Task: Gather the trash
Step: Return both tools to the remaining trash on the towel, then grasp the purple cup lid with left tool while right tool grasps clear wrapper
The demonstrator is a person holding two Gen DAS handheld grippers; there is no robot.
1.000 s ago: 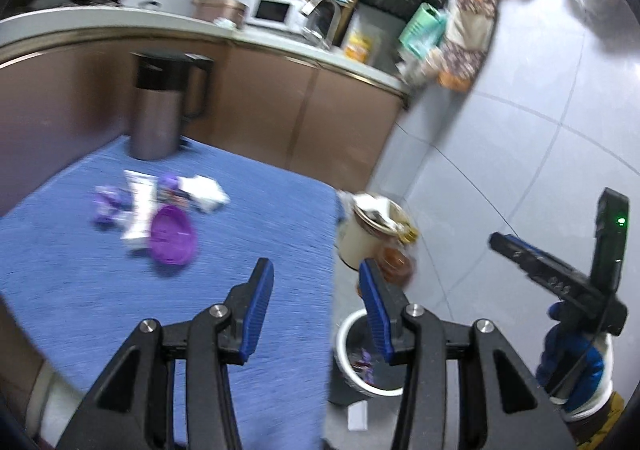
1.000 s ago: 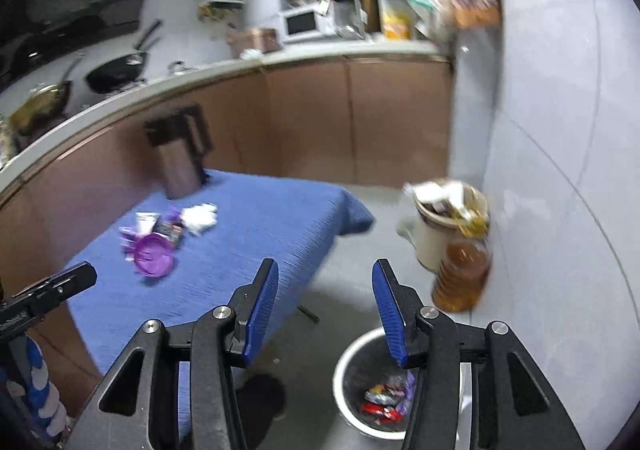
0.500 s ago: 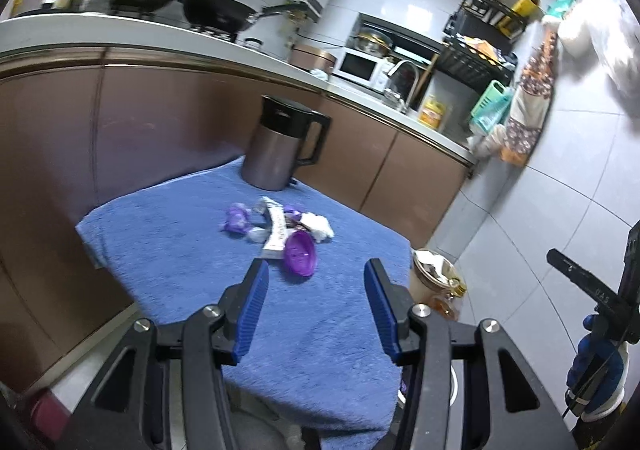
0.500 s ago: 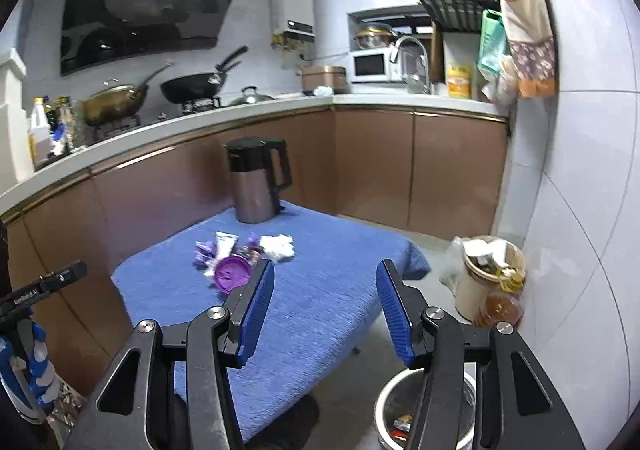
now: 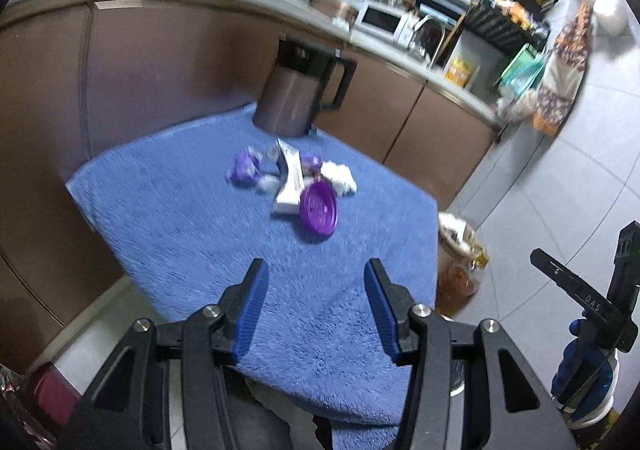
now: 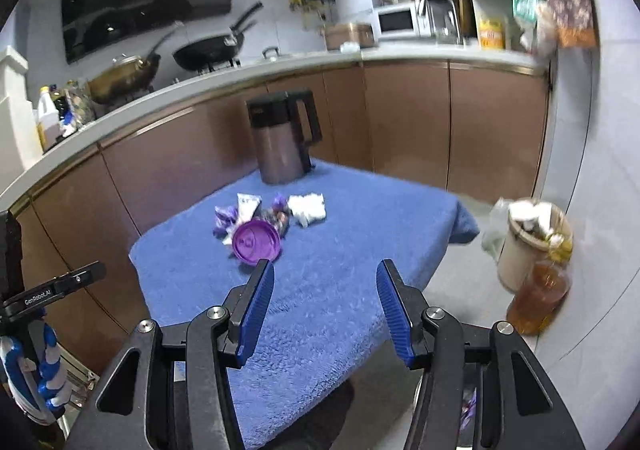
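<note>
Toward the far edge of the blue fleece-covered table [image 6: 328,290], just in front of the grey steel kettle with the black lid and handle [image 6: 282,142], sits the trash I am after, bunched in one small heap. Reading it from left to right in the right wrist view: crumpled purple candy wrappers [image 6: 224,219], a flat white sachet [image 6: 247,206], the round purple plastic lid [image 6: 256,242] lying nearest me, a dark shiny wrapper [image 6: 280,215] just behind it, and a wad of white tissue [image 6: 307,208] on the right.

My left gripper [image 5: 312,308] hangs over the near edge, jaws spread and nothing between them. My right gripper [image 6: 325,310] is likewise parted and empty, also above the near edge. A small grey bin on the floor [image 6: 466,406] shows below the right gripper, already with wrappers in it.

I judge this to be the reach for the next pickup. The lid is the closest piece, so I would carry one gripper forward and down over it, widening the jaws first, since it looks broad and flat and may need pinching by its rim.
</note>
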